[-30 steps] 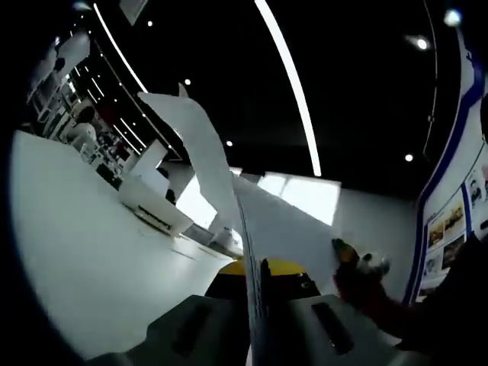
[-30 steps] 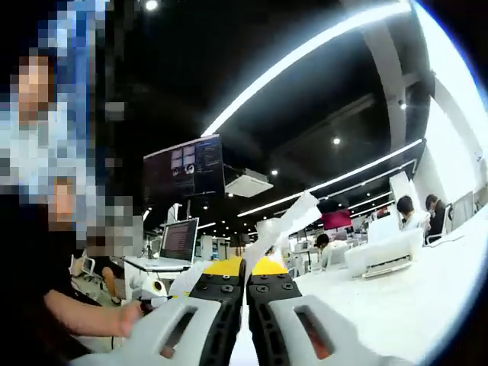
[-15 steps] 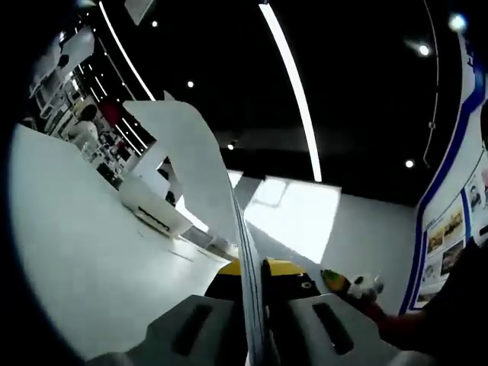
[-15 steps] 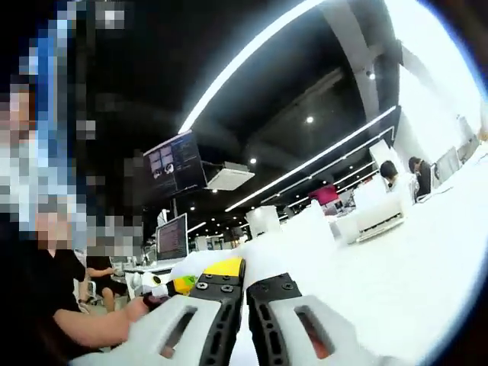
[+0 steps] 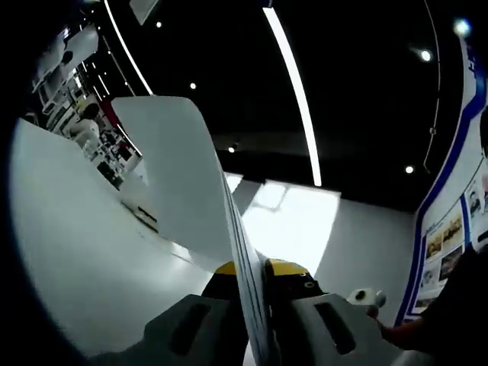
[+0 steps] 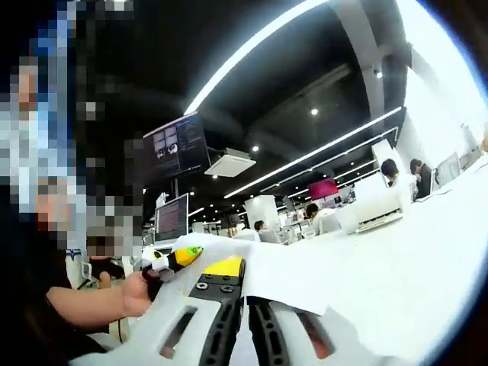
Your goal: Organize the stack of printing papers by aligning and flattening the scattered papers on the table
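Left gripper [image 5: 252, 286]: jaws clamped on the edge of the paper stack [image 5: 179, 183], held above the white table [image 5: 69, 252]. Right gripper [image 6: 245, 282]: jaws together on the same sheets (no writing legible).

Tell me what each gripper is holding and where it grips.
Both hold the paper stack. The left gripper pinches one edge between shut jaws; the right gripper pinches another edge, the sheets fanning out ahead.
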### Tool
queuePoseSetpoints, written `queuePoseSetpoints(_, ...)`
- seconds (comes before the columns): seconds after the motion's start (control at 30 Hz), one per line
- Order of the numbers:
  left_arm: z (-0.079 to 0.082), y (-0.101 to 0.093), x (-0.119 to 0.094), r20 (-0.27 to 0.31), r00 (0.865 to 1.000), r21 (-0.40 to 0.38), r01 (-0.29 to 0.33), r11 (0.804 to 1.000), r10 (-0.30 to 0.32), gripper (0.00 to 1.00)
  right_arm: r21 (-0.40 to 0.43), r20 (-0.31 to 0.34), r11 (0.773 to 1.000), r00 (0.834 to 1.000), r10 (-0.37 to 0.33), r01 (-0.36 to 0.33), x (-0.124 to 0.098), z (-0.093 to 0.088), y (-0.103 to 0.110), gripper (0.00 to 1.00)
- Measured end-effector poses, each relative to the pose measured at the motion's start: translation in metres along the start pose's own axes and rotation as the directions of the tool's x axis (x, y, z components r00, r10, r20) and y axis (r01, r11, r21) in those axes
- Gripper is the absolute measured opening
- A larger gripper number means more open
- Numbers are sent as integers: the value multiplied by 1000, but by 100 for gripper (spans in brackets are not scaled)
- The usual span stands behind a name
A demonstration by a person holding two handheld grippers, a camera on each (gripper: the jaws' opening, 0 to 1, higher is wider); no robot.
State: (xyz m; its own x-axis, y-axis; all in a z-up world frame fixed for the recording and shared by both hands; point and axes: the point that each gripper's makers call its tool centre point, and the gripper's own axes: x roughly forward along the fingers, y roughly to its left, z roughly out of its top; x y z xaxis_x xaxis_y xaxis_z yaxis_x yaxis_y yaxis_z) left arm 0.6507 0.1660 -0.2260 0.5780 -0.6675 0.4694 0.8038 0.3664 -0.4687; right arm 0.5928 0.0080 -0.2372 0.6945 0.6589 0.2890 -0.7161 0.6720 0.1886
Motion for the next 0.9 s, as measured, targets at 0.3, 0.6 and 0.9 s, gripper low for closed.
queuePoseSetpoints(0.3, 1, -3, -1, 5, 1000, 54, 18, 998, -18, 8, -52, -24, 997, 998, 51, -52, -1, -5, 10, 0)
queuePoseSetpoints(0.6, 9, -21, -3, 32, 993, 27, 110, 994, -111, 6, -47, -110, 995, 990, 86, -91, -11, -16, 16, 9)
queuePoseSetpoints(0.9, 18, -46, -5, 76, 972, 40, 220, 975, -223, 6, 35, -193, 997, 979, 69, -63, -36, -25, -4, 31)
